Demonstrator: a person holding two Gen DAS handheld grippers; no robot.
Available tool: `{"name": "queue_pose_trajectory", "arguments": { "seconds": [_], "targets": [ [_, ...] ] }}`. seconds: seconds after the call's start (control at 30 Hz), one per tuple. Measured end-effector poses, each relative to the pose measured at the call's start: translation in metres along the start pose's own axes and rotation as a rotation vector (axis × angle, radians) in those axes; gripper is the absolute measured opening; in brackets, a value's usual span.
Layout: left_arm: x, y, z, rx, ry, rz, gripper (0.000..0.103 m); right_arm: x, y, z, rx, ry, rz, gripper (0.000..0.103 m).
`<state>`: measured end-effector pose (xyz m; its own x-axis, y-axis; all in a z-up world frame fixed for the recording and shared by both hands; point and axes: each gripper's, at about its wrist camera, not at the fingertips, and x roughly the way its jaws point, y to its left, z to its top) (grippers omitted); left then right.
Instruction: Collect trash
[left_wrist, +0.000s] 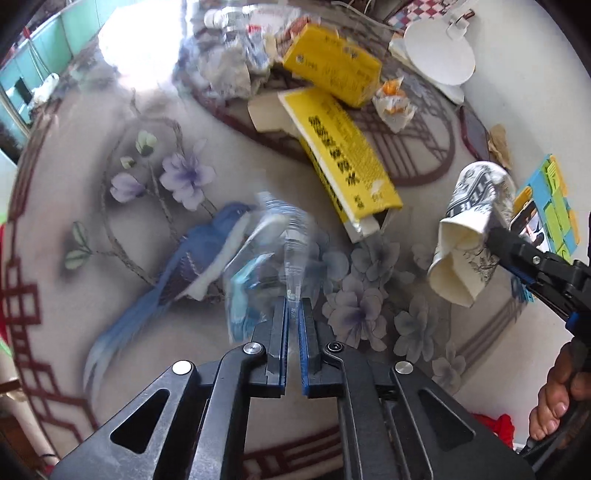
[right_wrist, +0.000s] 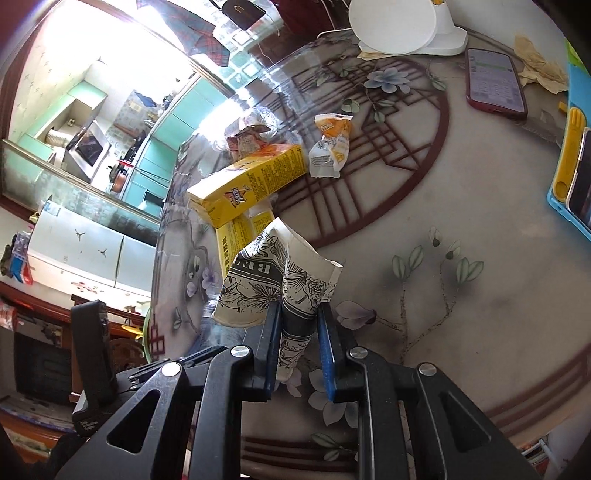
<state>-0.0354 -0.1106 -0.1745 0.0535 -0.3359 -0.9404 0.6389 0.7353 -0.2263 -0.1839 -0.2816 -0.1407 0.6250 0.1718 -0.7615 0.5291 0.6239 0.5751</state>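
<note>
My left gripper (left_wrist: 294, 301) is shut on a clear crushed plastic bottle (left_wrist: 275, 240) with a blue label, blurred by motion, above the patterned table. My right gripper (right_wrist: 298, 309) is shut on a squashed paper cup (right_wrist: 280, 273) with black floral print; the cup (left_wrist: 469, 229) and right gripper (left_wrist: 496, 230) also show at the right of the left wrist view. Two yellow boxes (left_wrist: 343, 162) (left_wrist: 332, 62) lie on the table; they also show in the right wrist view (right_wrist: 251, 181). An orange-and-white wrapper (right_wrist: 330, 146) lies beside them, and crumpled wrappers (left_wrist: 229, 62) lie farther back.
A phone (right_wrist: 495, 79) in a red case, crumpled brown paper (right_wrist: 541, 66) and a white round stand (right_wrist: 395, 26) sit at the table's far side. A blue tray (right_wrist: 570, 173) with yellow utensils is at the right edge. The glass-topped table (left_wrist: 74, 184) has flower and bird prints.
</note>
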Motion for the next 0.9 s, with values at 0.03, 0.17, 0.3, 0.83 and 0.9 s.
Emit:
{"name": "queue_pose_trajectory", "arguments": {
  "seconds": [0.03,0.17,0.3,0.83,0.9],
  "targets": [
    [-0.006,0.001,0.000,0.000,-0.020,0.006,0.004,0.001,0.004,0.000,-0.006,-0.001,0.002,0.017],
    [-0.027,0.009,-0.002,-0.004,-0.083,0.022,0.003,0.004,0.018,0.001,-0.036,-0.006,0.016,0.017],
    [-0.038,0.025,-0.004,-0.034,-0.111,0.037,0.003,0.011,0.031,0.002,-0.062,0.003,0.029,0.017],
    [-0.062,0.092,-0.012,-0.158,-0.155,0.053,0.004,0.032,0.083,-0.007,-0.139,0.040,0.048,0.017],
    [-0.064,0.098,-0.012,-0.163,-0.160,0.052,0.004,0.035,0.088,-0.008,-0.144,0.045,0.049,0.017]
  ]
}}
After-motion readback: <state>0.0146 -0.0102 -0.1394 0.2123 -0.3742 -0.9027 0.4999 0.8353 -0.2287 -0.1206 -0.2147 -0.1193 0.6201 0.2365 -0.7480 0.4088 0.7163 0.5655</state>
